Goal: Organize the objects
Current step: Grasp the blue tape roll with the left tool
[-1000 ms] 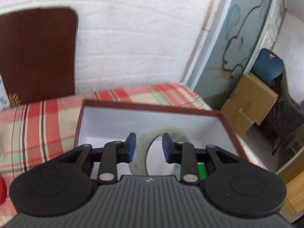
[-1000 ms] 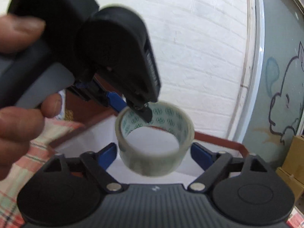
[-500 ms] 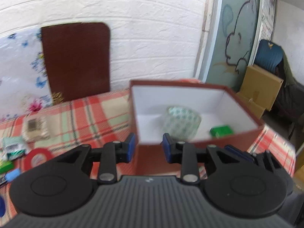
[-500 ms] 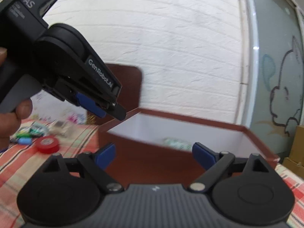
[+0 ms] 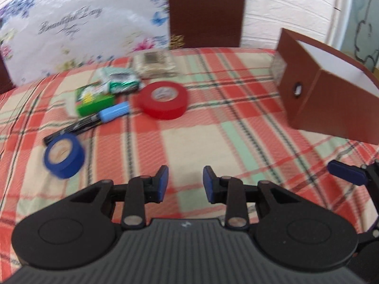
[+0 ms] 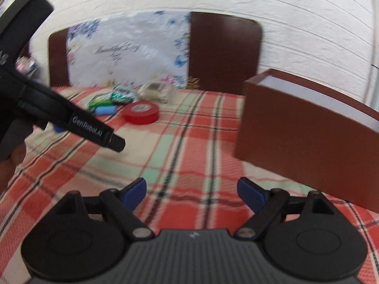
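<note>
Left gripper (image 5: 185, 181): narrow gap, empty.
Right gripper (image 6: 192, 193): wide, closing, empty.
Red tape (image 5: 163, 100): on plaid cloth (image 5: 194, 130), beside marker (image 5: 90, 120).
Box (image 5: 331, 90): right, inside hidden.

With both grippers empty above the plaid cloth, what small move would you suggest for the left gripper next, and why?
Probably ease the left gripper forward and left toward the blue roll of tape, widening its jaws. They stand narrow and empty, that roll lies nearest on the plaid tablecloth, and the brown cardboard box waits at the right. The right gripper, jaws closing on nothing, sits closer to the box.
</note>
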{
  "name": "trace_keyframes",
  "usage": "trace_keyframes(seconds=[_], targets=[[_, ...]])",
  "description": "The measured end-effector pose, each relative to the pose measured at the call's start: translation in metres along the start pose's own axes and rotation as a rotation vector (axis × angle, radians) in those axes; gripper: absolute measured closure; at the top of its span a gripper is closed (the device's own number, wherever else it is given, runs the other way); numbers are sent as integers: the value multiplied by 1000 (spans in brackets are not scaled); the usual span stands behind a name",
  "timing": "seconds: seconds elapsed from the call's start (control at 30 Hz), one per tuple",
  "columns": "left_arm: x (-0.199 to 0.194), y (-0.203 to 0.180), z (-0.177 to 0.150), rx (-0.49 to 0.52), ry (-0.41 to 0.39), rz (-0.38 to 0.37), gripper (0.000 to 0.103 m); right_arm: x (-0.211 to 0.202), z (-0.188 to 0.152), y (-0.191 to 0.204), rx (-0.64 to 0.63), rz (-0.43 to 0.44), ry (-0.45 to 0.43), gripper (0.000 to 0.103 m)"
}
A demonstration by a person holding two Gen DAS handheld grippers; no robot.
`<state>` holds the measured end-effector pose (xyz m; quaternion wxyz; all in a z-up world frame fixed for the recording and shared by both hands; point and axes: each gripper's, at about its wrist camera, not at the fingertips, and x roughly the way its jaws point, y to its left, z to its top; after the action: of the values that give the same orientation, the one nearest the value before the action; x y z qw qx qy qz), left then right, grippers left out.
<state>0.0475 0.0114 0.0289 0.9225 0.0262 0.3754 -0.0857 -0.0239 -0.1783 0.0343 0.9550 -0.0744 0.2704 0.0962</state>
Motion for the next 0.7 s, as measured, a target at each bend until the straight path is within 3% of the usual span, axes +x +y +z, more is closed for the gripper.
trace_keyframes(seconds=[0.23, 0.47, 0.6, 0.7], targets=[[-10, 29, -24, -32, -25, 63, 64, 3, 0, 38, -87, 102, 57, 18], [-18, 59, -32, -95, -38, 115, 64, 20, 15, 72, -147, 163, 51, 18], [-22, 86, -34, -170, -34, 150, 64, 40, 24, 72, -77, 188, 74, 18], [-27, 110, -32, -263, -37, 110, 64, 45, 24, 65, -20, 213, 81, 18]])
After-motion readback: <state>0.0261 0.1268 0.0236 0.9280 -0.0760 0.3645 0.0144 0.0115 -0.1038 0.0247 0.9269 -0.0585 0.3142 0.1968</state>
